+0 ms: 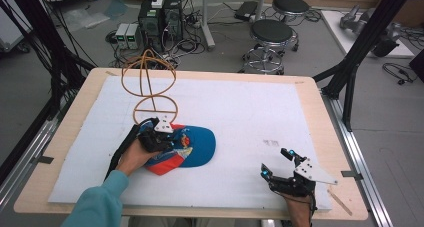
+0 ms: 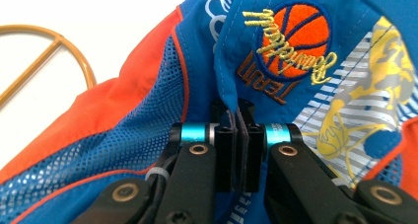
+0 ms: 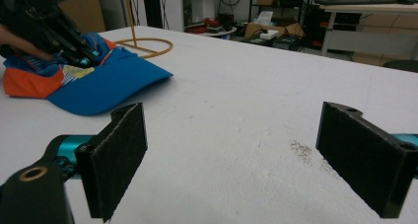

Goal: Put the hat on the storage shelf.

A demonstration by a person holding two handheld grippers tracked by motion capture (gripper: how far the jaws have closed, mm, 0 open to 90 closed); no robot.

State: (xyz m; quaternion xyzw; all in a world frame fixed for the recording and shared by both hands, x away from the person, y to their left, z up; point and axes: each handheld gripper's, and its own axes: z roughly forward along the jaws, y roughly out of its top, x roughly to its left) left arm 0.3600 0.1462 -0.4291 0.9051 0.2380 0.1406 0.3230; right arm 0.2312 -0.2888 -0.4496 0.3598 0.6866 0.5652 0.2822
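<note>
White-covered bench [image 1: 260, 112]; wire hat stand [image 1: 150, 84] at back-left, cap [image 1: 192, 147] just in front. My left gripper [image 2: 236, 150] jaws pinch cap's fabric; right gripper [image 1: 278, 165] jaws wide, idle. Next, probably lift cap onto stand.

desk [image 1: 320, 137]: white mat cover | floor beyond far edge: two black stools [image 1: 271, 34], computer towers [image 1: 161, 17], cables

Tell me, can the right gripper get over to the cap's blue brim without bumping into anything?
Probably yes. The right gripper is open, and bare white mat lies between it and the cap. The left gripper pinches the crown, away from the brim.
</note>
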